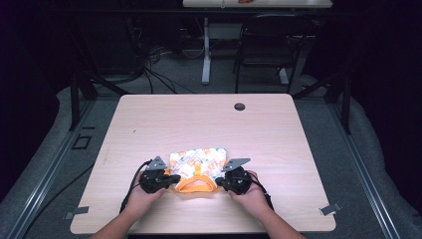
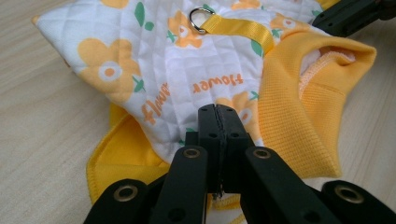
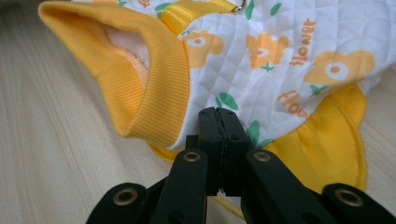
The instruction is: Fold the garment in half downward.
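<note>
On the pale wooden counter (image 1: 149,124), 2 grippers, left gripper (image 2: 218,116) and right gripper (image 3: 218,119), each have jaws closed on 1 small flowered vest (image 1: 199,162) at the near edge. Its 1 metal ring (image 2: 200,19) shows; the pinched hems are hidden.

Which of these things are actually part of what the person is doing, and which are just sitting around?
In use:
- small flower-print garment with yellow trim
- left tool, shut on its edge
- right tool, shut on the other edge
- wooden table under it

Just there:
- black chair behind the table
- white desk at the back
- floor cables
</note>
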A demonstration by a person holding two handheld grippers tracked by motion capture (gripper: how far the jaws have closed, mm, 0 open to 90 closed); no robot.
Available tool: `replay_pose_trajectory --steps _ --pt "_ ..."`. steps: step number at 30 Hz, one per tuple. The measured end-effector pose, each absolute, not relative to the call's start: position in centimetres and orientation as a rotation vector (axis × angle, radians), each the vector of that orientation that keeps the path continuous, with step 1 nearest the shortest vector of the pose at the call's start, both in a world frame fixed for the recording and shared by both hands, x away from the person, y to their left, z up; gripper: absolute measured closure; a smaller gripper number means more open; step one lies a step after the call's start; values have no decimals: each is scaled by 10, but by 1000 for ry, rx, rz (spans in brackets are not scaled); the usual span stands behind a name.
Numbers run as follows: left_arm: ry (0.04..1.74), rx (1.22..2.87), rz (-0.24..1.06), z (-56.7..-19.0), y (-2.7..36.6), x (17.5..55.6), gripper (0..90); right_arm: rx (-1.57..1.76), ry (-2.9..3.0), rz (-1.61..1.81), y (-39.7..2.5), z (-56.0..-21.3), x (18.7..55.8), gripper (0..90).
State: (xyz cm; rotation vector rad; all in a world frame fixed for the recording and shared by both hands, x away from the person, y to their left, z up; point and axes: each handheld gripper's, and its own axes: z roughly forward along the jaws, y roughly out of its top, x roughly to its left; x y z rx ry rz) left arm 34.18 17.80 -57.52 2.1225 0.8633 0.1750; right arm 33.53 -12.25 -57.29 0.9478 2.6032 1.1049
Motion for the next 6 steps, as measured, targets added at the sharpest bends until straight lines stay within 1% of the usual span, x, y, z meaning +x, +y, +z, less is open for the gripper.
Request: replay_pose_trajectory --steps 2,6 --pt "866 2108 181 -573 179 341 888 951 2595 1118 -123 -571 334 869" --pt "856 2067 184 -566 184 338 840 930 2565 1148 -125 -564 328 824"
